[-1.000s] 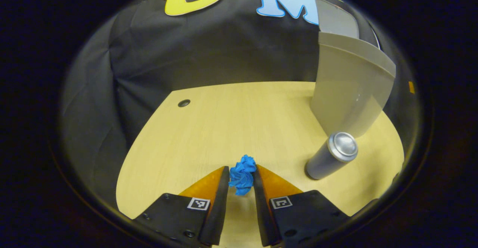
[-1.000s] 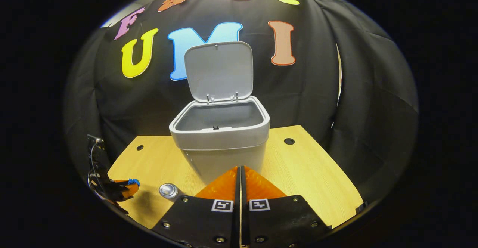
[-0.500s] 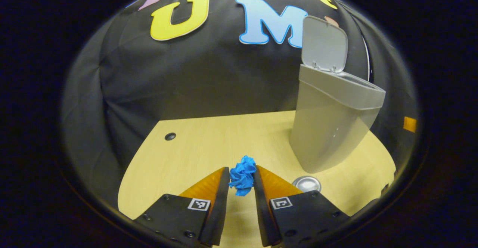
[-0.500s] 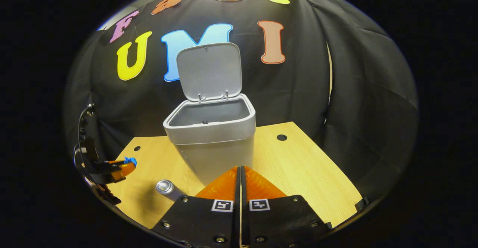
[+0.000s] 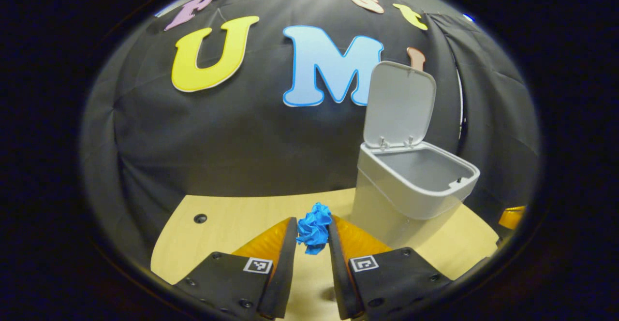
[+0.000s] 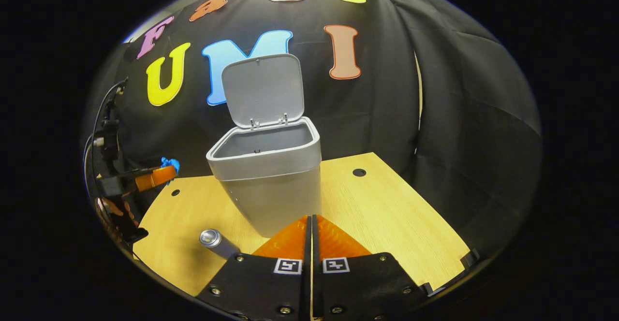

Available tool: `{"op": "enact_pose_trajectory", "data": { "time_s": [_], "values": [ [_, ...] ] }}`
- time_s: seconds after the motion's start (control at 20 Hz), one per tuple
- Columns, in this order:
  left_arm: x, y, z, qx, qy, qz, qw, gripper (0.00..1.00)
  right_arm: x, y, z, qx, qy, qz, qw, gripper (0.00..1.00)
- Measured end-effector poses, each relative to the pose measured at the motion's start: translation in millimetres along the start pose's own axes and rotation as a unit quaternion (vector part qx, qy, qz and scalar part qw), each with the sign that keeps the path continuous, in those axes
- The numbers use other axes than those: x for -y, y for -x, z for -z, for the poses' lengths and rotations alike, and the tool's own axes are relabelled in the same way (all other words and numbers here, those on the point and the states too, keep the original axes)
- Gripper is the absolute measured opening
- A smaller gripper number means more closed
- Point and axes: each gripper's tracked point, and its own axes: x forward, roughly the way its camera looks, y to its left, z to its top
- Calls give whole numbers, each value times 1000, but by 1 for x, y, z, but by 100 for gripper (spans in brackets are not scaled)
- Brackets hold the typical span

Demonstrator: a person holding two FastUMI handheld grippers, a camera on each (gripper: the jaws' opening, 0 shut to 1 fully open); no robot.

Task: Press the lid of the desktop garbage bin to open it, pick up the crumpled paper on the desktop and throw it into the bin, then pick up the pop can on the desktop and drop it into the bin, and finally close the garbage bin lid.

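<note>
Squeezing the blue crumpled paper (image 5: 314, 228), the left gripper (image 5: 312, 236) holds it up off the desk (image 5: 232, 224) | bin (image 5: 411, 190) just to its right, lid (image 5: 399, 103) standing open | pop can (image 6: 215, 241) lying on desk beside bin | right gripper (image 6: 311, 236) pressed closed, holding nothing, in front of bin.

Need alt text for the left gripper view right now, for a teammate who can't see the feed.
The left gripper is shut on a crumpled blue paper, held above the wooden desktop. Ahead and to the right stands the grey garbage bin, its lid hinged upright and its inside looking empty. Black cloth wall behind.
</note>
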Motion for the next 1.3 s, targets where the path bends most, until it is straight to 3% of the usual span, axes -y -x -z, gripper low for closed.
{"op": "enact_pose_trajectory", "data": {
  "time_s": [0.3,0.35,0.45,0.8,1.1,1.15,1.3],
  "values": [
    [57,-8,-61,51,8,47,998,41,1,7,5,-2,-9,-2,1000,1],
    [67,-9,-68,57,5,56,997,46,1,7,5,-1,-9,-2,1000,1],
    [89,-14,-81,67,-4,74,995,46,-1,8,5,-1,-9,-4,1000,1],
    [147,-22,-84,65,-13,121,990,44,-7,7,2,2,-2,-13,1000,1],
    [151,-40,-78,56,-26,119,991,42,-8,3,1,2,-1,-14,1000,1],
    [150,-42,-75,53,-27,116,992,46,-7,2,0,1,-1,-13,1000,1],
    [148,-43,-79,56,-22,118,991,81,-9,0,0,0,-3,-14,1000,1]
  ]
}}
